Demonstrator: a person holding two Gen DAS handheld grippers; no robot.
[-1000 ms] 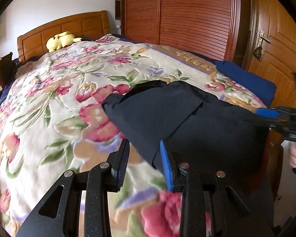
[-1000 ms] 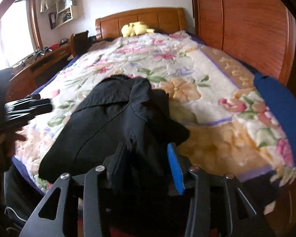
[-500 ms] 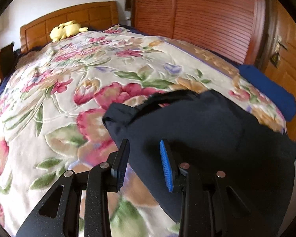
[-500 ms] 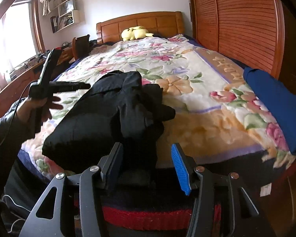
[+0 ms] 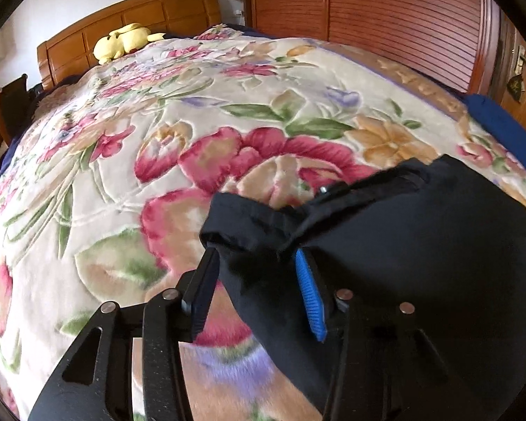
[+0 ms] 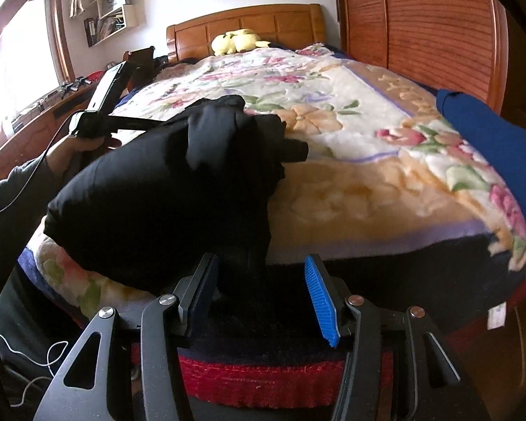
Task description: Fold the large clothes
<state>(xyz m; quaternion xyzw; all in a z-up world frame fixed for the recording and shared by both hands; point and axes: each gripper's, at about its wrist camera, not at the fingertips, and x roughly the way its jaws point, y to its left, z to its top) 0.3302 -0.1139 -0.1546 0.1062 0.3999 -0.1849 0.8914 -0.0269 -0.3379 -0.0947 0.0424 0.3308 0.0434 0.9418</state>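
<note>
The garment (image 5: 420,245), dark and folded over, lies at the foot of the bed on the floral blanket (image 5: 157,140). From our left wrist view we see its near corner bunched between the fingers of our left gripper (image 5: 252,277), whose jaws are opening; the cloth sits loose in the gap, the pads not pressing it.

From our right wrist view the garment (image 6: 164,189) hangs partly over the bed edge. Our right gripper (image 6: 259,287) is about half open with a dark fold between its fingers, not pinched. A hand (image 6: 70,154) holds the left gripper (image 6: 98,119) beside the garment.
</note>
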